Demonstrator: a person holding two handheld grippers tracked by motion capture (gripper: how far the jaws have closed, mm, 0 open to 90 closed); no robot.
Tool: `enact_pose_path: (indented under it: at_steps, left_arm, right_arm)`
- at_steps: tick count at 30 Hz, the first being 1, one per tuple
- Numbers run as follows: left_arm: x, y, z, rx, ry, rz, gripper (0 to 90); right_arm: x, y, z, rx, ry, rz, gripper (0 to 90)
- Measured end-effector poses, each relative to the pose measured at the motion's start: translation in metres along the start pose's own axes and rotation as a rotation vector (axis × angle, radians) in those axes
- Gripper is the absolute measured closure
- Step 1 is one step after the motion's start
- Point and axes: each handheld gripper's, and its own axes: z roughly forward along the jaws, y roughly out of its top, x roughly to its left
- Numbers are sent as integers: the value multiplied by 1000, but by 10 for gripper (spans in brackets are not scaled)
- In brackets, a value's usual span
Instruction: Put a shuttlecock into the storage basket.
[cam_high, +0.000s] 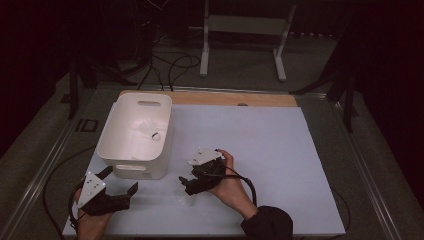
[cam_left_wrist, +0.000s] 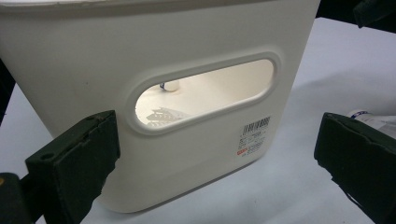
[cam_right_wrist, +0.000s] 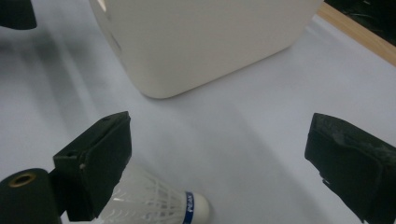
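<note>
A white shuttlecock (cam_right_wrist: 159, 201) with a blue band lies on its side on the white table sheet, its skirt right against the left jaw of my right gripper (cam_right_wrist: 219, 135), which is open around it. From above, this shuttlecock (cam_high: 183, 198) lies just below the right gripper (cam_high: 186, 186). A white bin (cam_high: 135, 135) stands at the left with shuttlecocks (cam_high: 151, 131) inside. My left gripper (cam_high: 121, 180) is open just in front of the bin's near wall. Its jaws face the handle slot (cam_left_wrist: 205, 93), through which a shuttlecock (cam_left_wrist: 163, 115) shows.
The white sheet (cam_high: 260, 150) covers the table, with a wooden strip (cam_high: 235, 98) along the far edge. Cables and a white stand (cam_high: 245, 25) lie on the floor beyond. Both cables trail toward the near edge.
</note>
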Motion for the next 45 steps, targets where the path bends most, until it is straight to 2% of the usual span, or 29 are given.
enact_pose_path:
  at_steps: [3, 5, 16, 22, 26, 33, 45]
  left_arm:
    - [0, 0, 0, 0, 0, 0, 11]
    - [0, 0, 0, 0, 0, -1, 11]
    - [0, 0, 0, 1, 0, 0, 11]
    - [0, 0, 1, 1, 1, 0, 11]
    - [0, 0, 0, 1, 1, -1, 11]
    - [0, 0, 1, 1, 2, -2, 11]
    - [0, 0, 0, 1, 3, -1, 11]
  right_arm:
    - [1, -3, 0, 6, 11, 1, 73]
    - [2, -4, 0, 8, 24, 27, 73]
    - [6, -11, -2, 22, 46, 42, 72]
    - [12, -15, 1, 38, 63, 33, 72]
    - [16, -17, 6, 56, 74, 9, 72]
    - [18, -20, 13, 83, 77, 8, 72]
    - [22, -24, 24, 161, 61, -38, 73]
